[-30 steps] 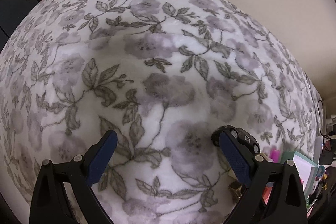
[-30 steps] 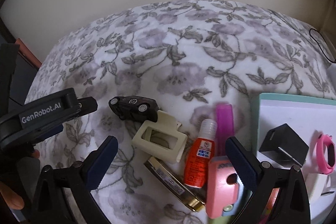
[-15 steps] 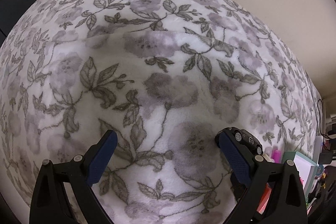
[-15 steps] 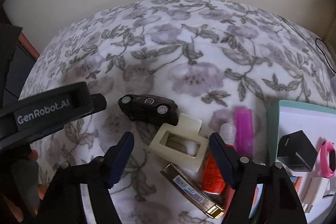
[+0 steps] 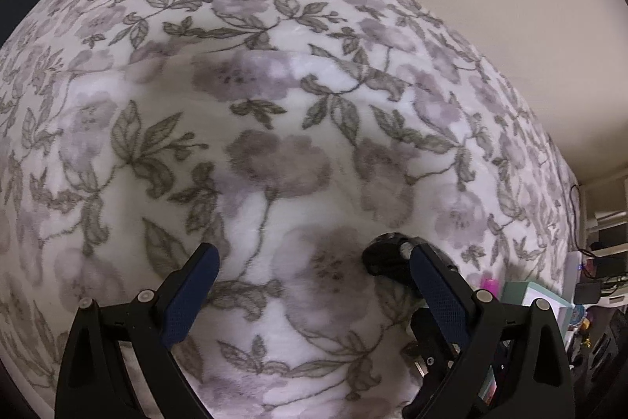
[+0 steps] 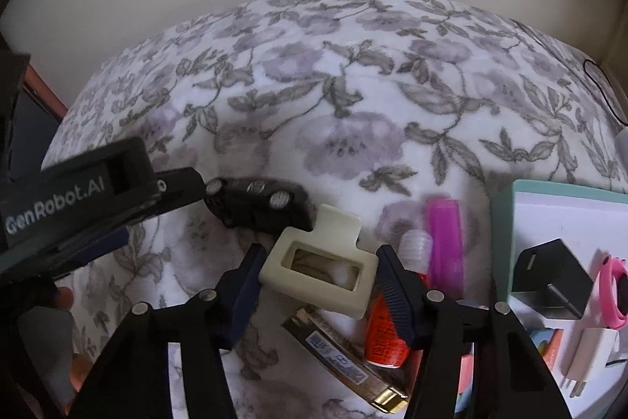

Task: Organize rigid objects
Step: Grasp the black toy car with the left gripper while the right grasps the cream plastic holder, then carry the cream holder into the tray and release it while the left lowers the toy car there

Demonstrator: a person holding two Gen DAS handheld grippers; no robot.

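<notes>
**A:** What is shown, and where is the thing being handled?

**B:** A bed covered by a floral blanket (image 6: 353, 105) is seen from two wrist cameras. A cream frame (image 6: 314, 295), a hollow rectangle with a tab, lies flat on it. The right gripper (image 6: 318, 258) is pointed steeply down over the frame. Its jaws have just been closing with the frame between them, and they appear to be clamped on its two short ends.

**A:** What lies around the cream frame?

**B:** A black toy car (image 6: 255, 199) is just beyond the frame. A red bottle (image 6: 382, 336) is just to its right, partly under the right jaw. A gold bar (image 6: 345, 368) is on its near side. A teal-rimmed tray (image 6: 502, 222) is further to its right. The left gripper (image 5: 310, 262) hangs to the frame's left, jaws apart and nothing between them.

**A:** How is this grasp best done?

**B:** The squeeze is probably best finished gently, since a hollow frame may flex or spring out. The right jaw should be kept off the bottle. A straight lift is advised, so the car and the bar are not dragged.
</notes>
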